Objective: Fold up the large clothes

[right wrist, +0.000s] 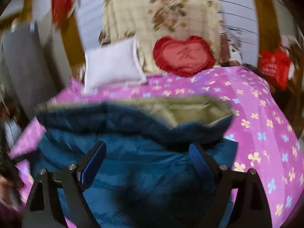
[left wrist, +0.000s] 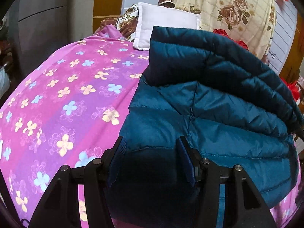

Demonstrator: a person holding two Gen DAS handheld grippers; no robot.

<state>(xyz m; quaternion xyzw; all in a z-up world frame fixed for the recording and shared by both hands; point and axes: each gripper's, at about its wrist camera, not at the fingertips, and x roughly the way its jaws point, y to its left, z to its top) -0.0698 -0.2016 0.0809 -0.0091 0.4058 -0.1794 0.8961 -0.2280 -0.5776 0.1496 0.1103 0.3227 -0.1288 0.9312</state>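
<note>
your blue puffer jacket (left wrist: 218, 114) lies on the bed, on top of the pink flowered sheet (left wrist: 62, 98), toward the sheet's right side in the left wrist view. part of the jacket is folded back over itself there, so a darker quilted layer arches over the lower panel and reaches up toward the white pillow (left wrist: 163, 20).

your left tongs (left wrist: 150, 148) sit low over the jacket's near edge with the jaws spread wide. blue fabric fills the space between the two blue pads (left wrist: 118, 152), but they are not pressed together on it, so you have no firm grip there as far as the view shows.

your right tongs (right wrist: 148, 150) are also spread wide, hovering over the jacket's blue shell. the right wrist view is blurred, so you cannot tell whether either pad (right wrist: 95, 159) touches the cloth. beyond the tongs in that view, the jacket's edge is turned up and shows an olive lining (right wrist: 186, 110).

at the head of the bed, the white pillow lies beside a red heart-shaped cushion (right wrist: 182, 55), both resting on the pink sheet. behind them hangs a cream cloth with a rose print (left wrist: 228, 9). a red bag (right wrist: 273, 64) sits off the far right corner of the bed.
</note>
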